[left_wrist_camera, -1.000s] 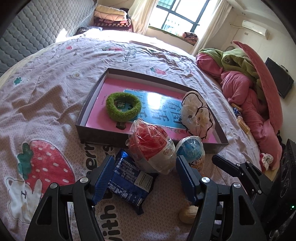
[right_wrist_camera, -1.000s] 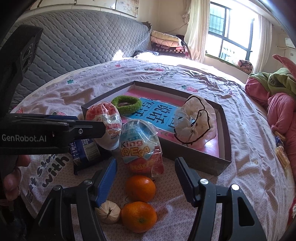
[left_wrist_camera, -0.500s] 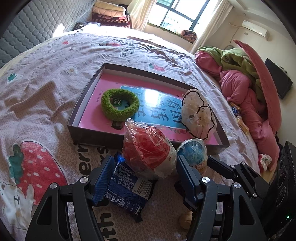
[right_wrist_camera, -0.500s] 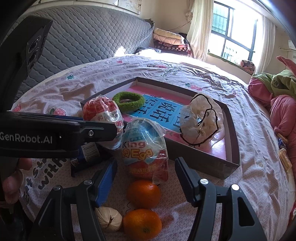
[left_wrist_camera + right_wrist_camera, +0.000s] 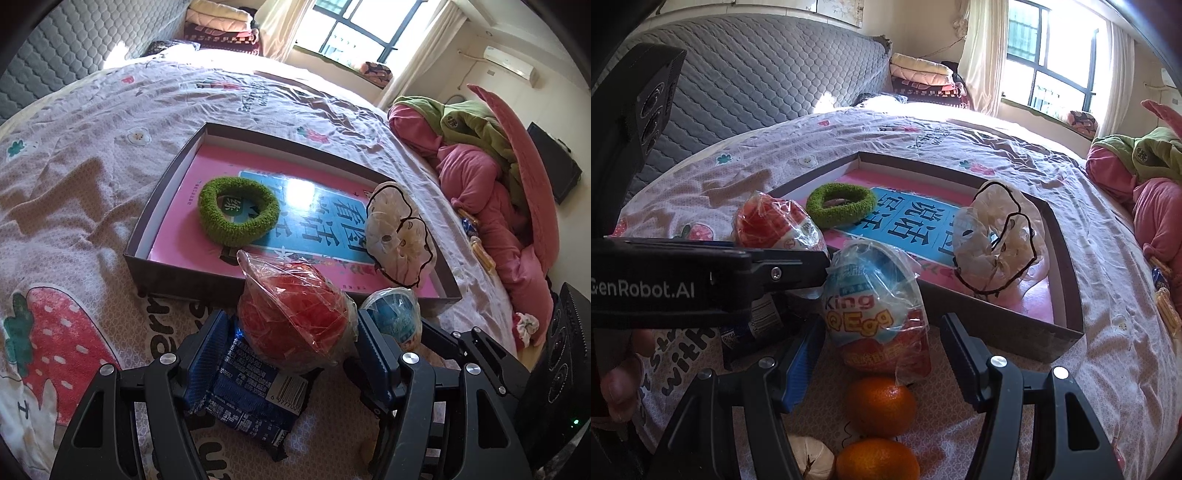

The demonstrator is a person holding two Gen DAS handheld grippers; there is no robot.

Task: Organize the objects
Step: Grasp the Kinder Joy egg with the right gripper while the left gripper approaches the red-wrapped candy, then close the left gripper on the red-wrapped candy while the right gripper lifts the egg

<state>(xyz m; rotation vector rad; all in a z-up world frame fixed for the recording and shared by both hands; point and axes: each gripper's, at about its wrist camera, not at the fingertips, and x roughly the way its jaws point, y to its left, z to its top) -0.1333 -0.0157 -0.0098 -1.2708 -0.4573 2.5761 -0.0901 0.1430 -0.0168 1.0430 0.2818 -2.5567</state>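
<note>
A shallow brown box [image 5: 177,273] [image 5: 1067,280] with a pink and blue book inside lies on the bed. It holds a green knitted ring [image 5: 238,210] [image 5: 841,204] and a white frilly scrunchie [image 5: 400,236] [image 5: 997,243]. My left gripper [image 5: 290,339] is open around a red wrapped egg [image 5: 295,325] [image 5: 775,225], which rests on a dark blue snack packet [image 5: 251,391]. My right gripper [image 5: 881,343] is open around a blue King Egg [image 5: 875,302] [image 5: 393,317]. Two oranges [image 5: 879,404] and a garlic bulb [image 5: 810,456] lie under the right gripper.
The pink strawberry-print bedsheet [image 5: 74,192] covers the bed. A heap of pink and green bedding [image 5: 491,162] lies at the right. A grey quilted headboard [image 5: 757,81] stands behind. The left gripper's body [image 5: 683,280] crosses the right wrist view at the left.
Both grippers have moved forward toward the box, so each egg now sits deeper between its fingers. Both jaws stay open and the objects have not moved.
</note>
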